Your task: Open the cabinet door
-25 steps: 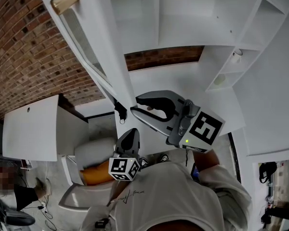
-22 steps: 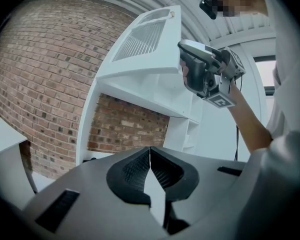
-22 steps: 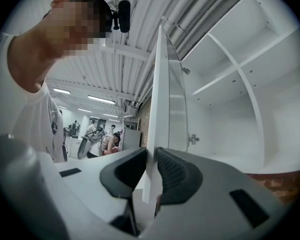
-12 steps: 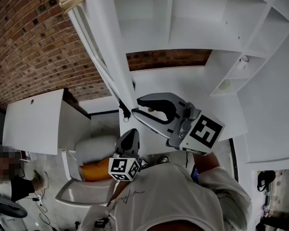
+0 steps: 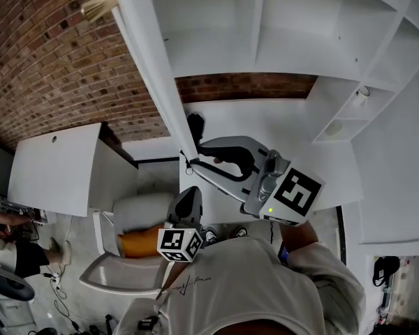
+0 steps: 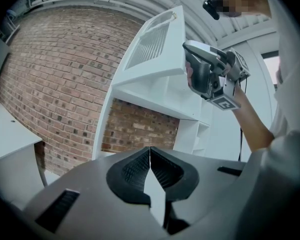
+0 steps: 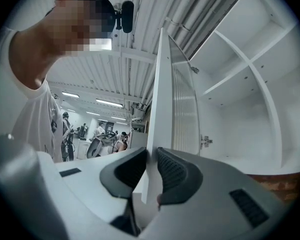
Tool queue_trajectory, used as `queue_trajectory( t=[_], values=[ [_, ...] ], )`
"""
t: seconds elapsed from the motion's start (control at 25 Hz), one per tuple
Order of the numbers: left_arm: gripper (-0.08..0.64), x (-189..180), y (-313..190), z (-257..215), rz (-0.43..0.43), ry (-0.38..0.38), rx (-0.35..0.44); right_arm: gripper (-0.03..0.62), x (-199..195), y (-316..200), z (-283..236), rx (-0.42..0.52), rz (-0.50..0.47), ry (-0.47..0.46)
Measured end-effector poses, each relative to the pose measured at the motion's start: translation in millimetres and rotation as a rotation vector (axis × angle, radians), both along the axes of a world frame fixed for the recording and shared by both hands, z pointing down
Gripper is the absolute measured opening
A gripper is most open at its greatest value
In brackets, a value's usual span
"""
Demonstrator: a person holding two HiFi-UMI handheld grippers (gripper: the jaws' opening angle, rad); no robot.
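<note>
Item 1, cabinet door point(image 5: 150, 61). It runs edge-on from the upper left of the head view down to centre and stands well clear of the cabinet point(image 5: 300, 33), whose bare white shelves fill the upper right. I judge the opening largely done.

Item 2, right gripper point(image 7: 152, 171). Its tongs are clamped on the door's free edge, and both pads pinch the white panel at lower centre of the right gripper view. I take it the edge is held because it gives direct control of the swing.

Item 3, handle point(image 5: 98, 5). Brass-coloured, at the upper left, well apart from both grippers and not in use.

Item 4, left gripper point(image 6: 150, 165). Its tongs are closed together on nothing. It sits low at bottom centre of the head view, near the white shirt point(image 5: 251, 285), and I reckon I keep it there to stay out of the door's path.

Item 5, brick wall point(image 5: 49, 68). It fills the left side, beyond the door, and probably limits further travel.
</note>
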State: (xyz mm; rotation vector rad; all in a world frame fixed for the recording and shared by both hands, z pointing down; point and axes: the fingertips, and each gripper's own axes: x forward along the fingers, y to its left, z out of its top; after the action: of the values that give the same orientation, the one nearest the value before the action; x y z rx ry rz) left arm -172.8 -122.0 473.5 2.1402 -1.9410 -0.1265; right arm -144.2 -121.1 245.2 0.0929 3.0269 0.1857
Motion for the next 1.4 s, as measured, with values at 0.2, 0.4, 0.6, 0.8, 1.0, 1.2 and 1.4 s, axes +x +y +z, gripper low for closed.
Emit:
queue_trajectory(
  t=[0.2,0.4,0.6,0.8,1.0,1.2,1.4],
  values=[
    [0.017,-3,4,1,-0.017,-0.003,-0.003,0.083,-5,8,-3,-0.017,-0.022,-0.013],
    [0.017,-9,5,0,-0.031,-0.002,0.000,0.083,-11,13,-3,-0.003,-0.043,-0.014],
    [0.017,-12,7,0,-0.036,-0.001,0.006,0.083,-16,18,-2,0.001,-0.055,-0.006],
    [0.017,-14,10,0,-0.042,0.001,0.002,0.083,-18,21,-2,0.001,-0.060,-0.002],
    [0.017,-17,11,0,-0.044,0.004,0.007,0.083,-23,26,-3,0.006,-0.071,-0.003],
    [0.017,-22,13,2,-0.049,0.005,0.004,0.082,-29,29,-2,0.005,-0.082,-0.003],
    [0.017,-27,16,1,-0.049,0.008,0.005,0.081,-33,34,-3,0.005,-0.091,-0.003]
  ],
)
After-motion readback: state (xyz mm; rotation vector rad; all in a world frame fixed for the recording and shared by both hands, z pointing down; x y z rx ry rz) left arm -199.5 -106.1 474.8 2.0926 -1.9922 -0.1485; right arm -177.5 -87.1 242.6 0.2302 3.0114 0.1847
